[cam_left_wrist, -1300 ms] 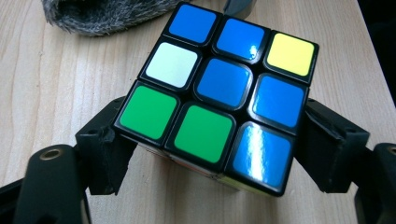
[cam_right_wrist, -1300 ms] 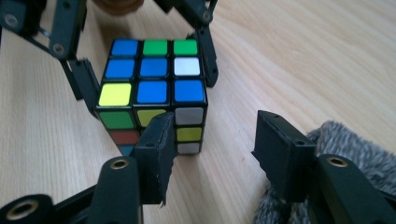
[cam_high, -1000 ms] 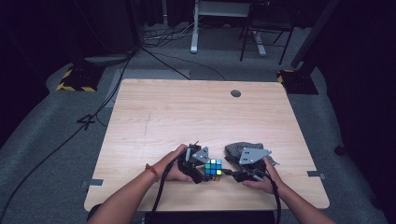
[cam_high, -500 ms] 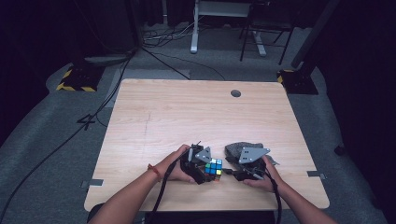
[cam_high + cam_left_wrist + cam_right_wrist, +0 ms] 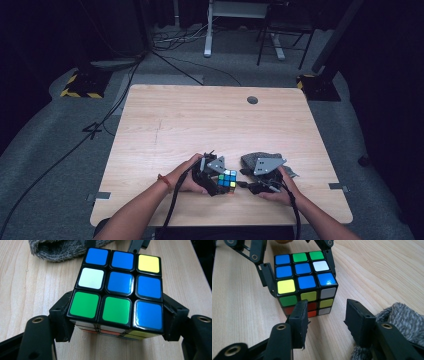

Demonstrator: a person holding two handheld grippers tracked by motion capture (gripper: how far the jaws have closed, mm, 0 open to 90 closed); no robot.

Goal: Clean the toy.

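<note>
Looking down from high up: a light wooden desk [image 5: 210,125]. Near its front edge, a colourful plastic puzzle cube made of little squares [image 5: 228,178]. Sitting flat on the desk, between the two hands. Beside it on the left, the left tongs [image 5: 220,182], held by the left hand [image 5: 187,175]. On the other side, the right tongs [image 5: 243,184], held by the right hand [image 5: 280,192]. Just behind the right tongs, a grey fuzzy cloth [image 5: 252,159] lying on the wood.

Looking along the left tongs [image 5: 116,333]: pinching the puzzle cube [image 5: 120,282] low down, one black tip on each side of it. Just been closing in on it, with the cube in between. On top of the cube, mostly blue squares, plus two green, one white and one yellow. Behind it, the grey fuzzy cloth [image 5: 62,250].

Looking along the right tongs [image 5: 327,315]: spread apart, with only bare wood between the two tips. Puzzle cube [image 5: 304,282] just in front, close to one tip, too close to tell about touching. Hugged on both sides by the left tongs [image 5: 299,270] from the far end. Grey fuzzy cloth [image 5: 402,320] right beside the other tip of the right tongs.
</note>
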